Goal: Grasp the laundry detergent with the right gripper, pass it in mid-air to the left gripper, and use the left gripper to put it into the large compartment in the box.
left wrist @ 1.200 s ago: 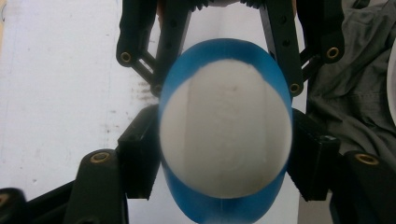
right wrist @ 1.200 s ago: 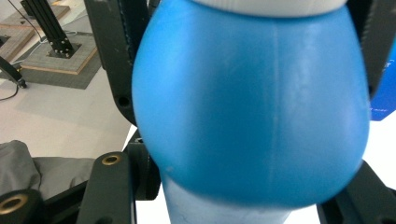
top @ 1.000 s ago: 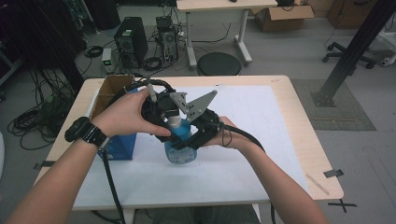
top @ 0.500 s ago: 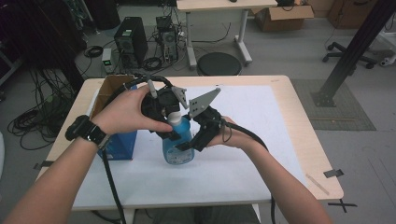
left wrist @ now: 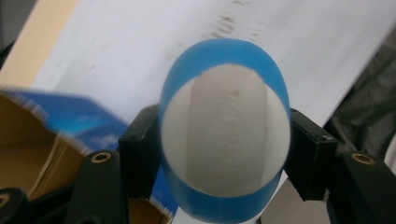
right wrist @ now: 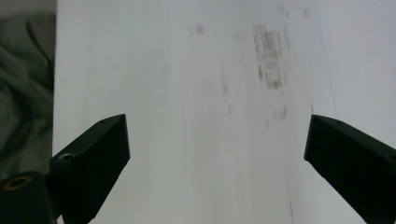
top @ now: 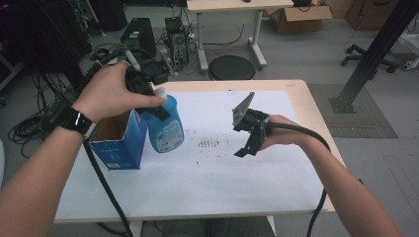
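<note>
Fingers of right gripper [top: 245, 143] just opened, releasing lifted bottle [top: 167, 126].

The left gripper [top: 148, 96] is raised at the end of a forearm that reaches in from the lower left, a dark band on its wrist; its jaws are clamped tight on what they hold. The right gripper [top: 249, 140] hangs apart to its right, tilted downward, its jaws having just been opening, wide now with nothing between them.
</note>
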`<state>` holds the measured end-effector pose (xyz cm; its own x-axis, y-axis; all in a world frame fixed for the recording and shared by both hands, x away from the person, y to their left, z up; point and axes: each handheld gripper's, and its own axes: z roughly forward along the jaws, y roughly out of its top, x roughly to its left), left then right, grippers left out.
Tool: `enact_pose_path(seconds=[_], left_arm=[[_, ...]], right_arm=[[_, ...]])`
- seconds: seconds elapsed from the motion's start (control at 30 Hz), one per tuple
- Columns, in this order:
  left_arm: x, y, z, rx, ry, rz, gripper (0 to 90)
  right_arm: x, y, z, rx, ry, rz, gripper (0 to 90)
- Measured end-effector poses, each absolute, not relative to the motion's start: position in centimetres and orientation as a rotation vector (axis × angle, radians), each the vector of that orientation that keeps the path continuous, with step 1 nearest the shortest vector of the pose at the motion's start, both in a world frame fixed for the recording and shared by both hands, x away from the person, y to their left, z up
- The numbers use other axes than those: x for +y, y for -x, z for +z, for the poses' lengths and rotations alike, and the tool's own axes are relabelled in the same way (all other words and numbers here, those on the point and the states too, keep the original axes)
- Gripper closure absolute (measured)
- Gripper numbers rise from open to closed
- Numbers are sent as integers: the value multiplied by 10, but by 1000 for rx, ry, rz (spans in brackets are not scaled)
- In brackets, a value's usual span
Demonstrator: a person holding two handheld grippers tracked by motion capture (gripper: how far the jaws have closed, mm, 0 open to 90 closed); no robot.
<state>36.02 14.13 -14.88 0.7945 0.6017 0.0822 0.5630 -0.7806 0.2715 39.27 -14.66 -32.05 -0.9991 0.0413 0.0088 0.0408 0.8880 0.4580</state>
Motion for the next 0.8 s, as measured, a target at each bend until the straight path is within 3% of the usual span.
enact_pose_path(seconds=[0.27, 0.6, 0.8], left_arm=[[175, -373, -118, 1254, -2583, 321, 381], [227, -384, -95, 1678, -2298, 363, 381], [253, -388, -96, 1850, -2185, 403, 381]], right_arm=[[-190, -397, -303, 3091, -126, 473, 66], [-222, -400, -289, 3062, -218, 408, 74], [-228, -400, -286, 3043, -236, 401, 77]])
